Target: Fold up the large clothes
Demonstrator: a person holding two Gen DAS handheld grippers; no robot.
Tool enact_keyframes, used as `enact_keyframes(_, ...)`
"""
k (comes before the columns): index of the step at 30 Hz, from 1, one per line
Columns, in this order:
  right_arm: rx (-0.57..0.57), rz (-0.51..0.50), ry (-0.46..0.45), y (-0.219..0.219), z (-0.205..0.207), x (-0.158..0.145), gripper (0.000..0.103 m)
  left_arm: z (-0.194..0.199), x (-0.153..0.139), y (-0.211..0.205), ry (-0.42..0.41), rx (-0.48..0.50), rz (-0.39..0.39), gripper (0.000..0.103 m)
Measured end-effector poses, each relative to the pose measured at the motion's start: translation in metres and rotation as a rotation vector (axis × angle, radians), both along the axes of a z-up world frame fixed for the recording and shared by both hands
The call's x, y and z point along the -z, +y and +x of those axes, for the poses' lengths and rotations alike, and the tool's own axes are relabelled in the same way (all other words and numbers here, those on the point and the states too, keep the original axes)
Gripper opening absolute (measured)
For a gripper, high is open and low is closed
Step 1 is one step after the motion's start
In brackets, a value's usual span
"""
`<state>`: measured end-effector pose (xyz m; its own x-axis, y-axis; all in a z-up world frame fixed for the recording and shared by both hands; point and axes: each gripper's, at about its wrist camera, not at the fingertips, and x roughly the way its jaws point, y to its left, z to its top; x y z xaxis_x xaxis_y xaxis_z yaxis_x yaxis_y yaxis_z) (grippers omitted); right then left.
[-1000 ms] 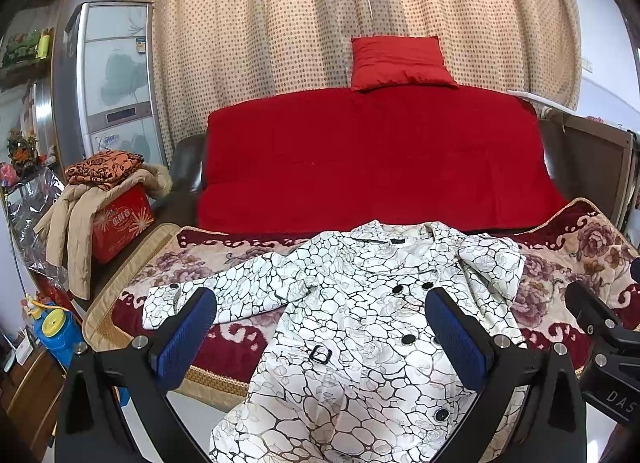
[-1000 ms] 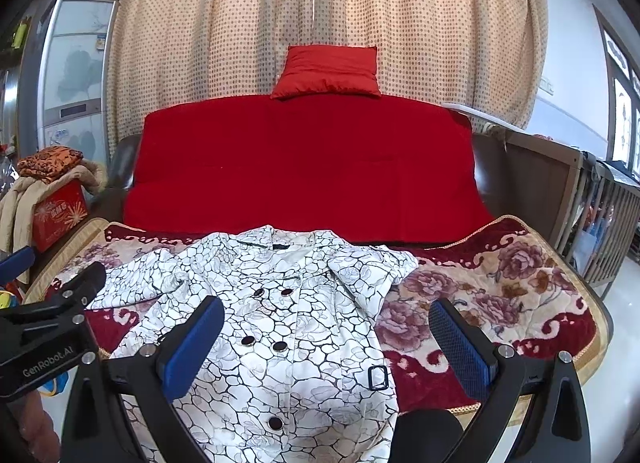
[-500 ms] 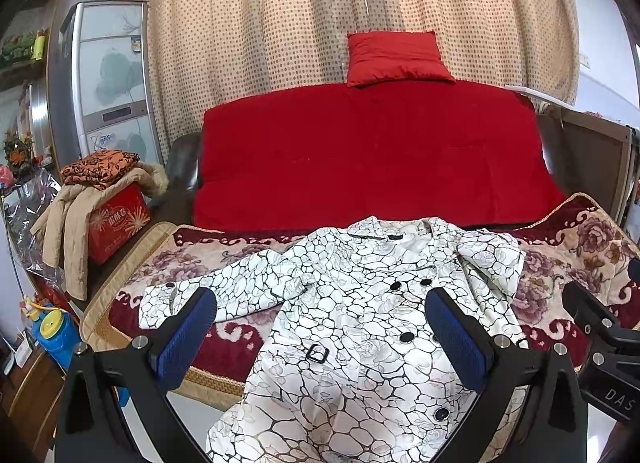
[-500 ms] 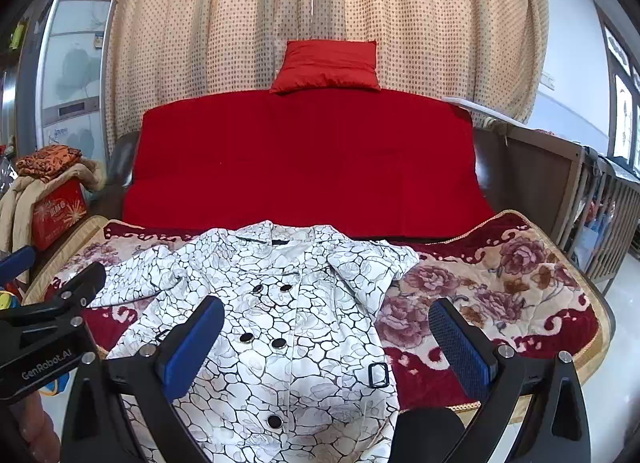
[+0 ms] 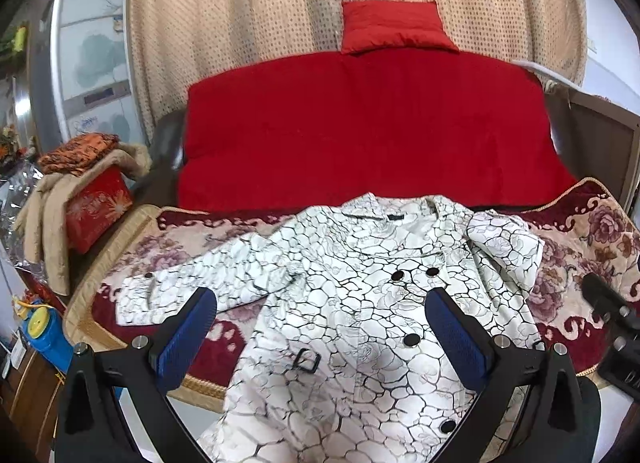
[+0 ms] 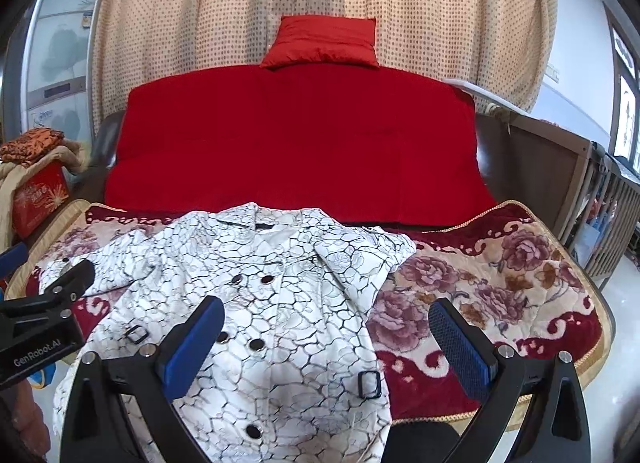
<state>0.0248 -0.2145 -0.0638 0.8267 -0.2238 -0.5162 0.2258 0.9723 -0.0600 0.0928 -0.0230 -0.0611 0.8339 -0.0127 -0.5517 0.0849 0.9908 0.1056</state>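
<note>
A white button-front coat with a black crackle print (image 5: pixel 360 303) lies spread flat on the floral red blanket (image 6: pixel 500 283) in the lower middle of the frame. Above it, touching nothing, the left hand-held gripper (image 5: pixel 320 327) and right hand-held gripper (image 6: pixel 328 335) hang with jaws wide and empty

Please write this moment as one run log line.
stage: approach | coat: spread on floral blanket, unfolded | left gripper: open, empty | right gripper: open, empty

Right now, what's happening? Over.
Both grippers, left and right, open, holding nothing. Coat flat on blanket, one sleeve spread. Nothing blocking.
</note>
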Motion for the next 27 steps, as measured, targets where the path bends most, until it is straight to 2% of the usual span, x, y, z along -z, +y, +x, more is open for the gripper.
enact_keyframes(4,0.017,0.086,0.013,-0.042,0.03,0.007,0.103,0.048,0.019,-0.005,0.131,0.032,-0.032,0.103)
enact_keyframes(7,0.04,0.185,0.012,-0.089,0.054,0.015,0.103,0.085,0.04,-0.011,0.21,0.007,-0.046,0.103)
enact_keyframes(11,0.041,0.382,0.056,-0.161,0.096,0.04,0.103,0.127,0.063,-0.02,0.272,-0.029,-0.091,0.103)
enact_keyframes(14,0.074,0.55,0.088,-0.212,0.127,0.07,0.103,0.153,0.077,-0.033,0.262,-0.052,-0.06,0.103)
enact_keyframes(15,0.068,0.635,0.1,-0.23,0.141,0.085,0.103,0.159,0.081,-0.037,0.262,-0.053,-0.046,0.103)
enact_keyframes(19,0.062,0.87,0.125,-0.264,0.184,0.128,0.103,0.176,0.1,-0.048,0.249,-0.047,-0.011,0.103)
enact_keyframes(22,0.063,1.01,0.148,-0.276,0.217,0.159,0.102,0.18,0.111,-0.048,0.214,-0.038,-0.001,0.103)
enact_keyframes(25,0.106,1.11,0.181,-0.285,0.245,0.185,0.093,0.182,0.121,-0.044,0.188,-0.038,0.007,0.103)
enact_keyframes(27,0.129,1.151,0.213,-0.286,0.261,0.198,0.08,0.184,0.125,-0.041,0.181,-0.037,0.003,0.103)
